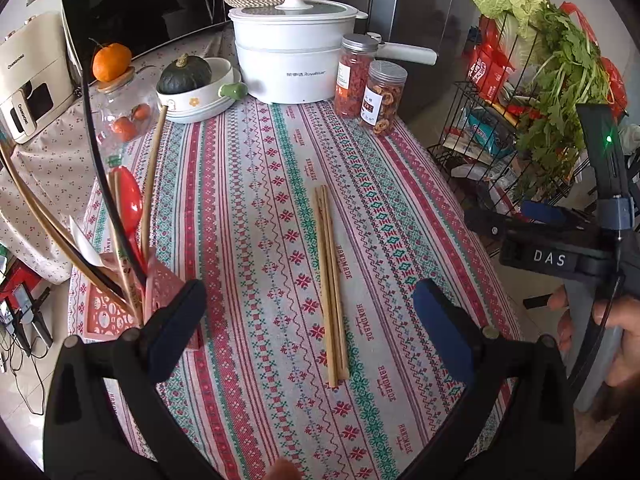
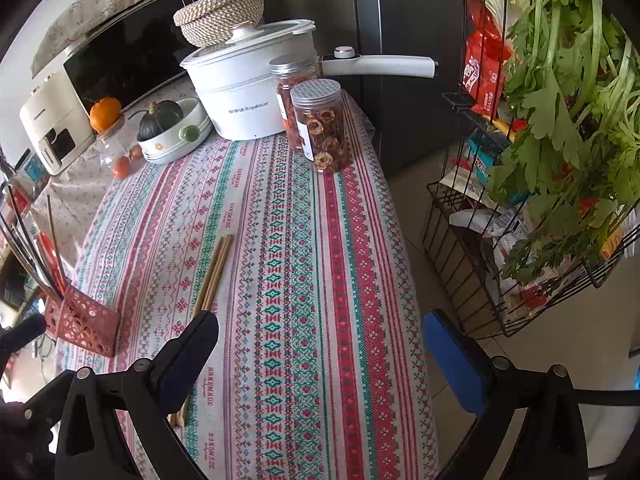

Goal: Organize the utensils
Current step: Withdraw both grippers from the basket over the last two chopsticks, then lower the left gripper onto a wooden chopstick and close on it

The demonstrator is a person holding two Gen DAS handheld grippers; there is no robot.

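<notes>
Left wrist view | we are holding left gripper (image 1: 308, 312) wide over chopsticks (image 1: 330, 284) | running near-to-far | right gripper (image 2: 320, 344) wide, off right.

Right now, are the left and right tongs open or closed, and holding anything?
Left tongs: open, holding nothing, above the chopsticks.
Right tongs: open, holding nothing.

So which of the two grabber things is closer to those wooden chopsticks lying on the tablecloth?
Left, as far as I can judge. The left gripper hangs open straddling the chopsticks. The right gripper is open too, off to their right near the table's edge.
</notes>
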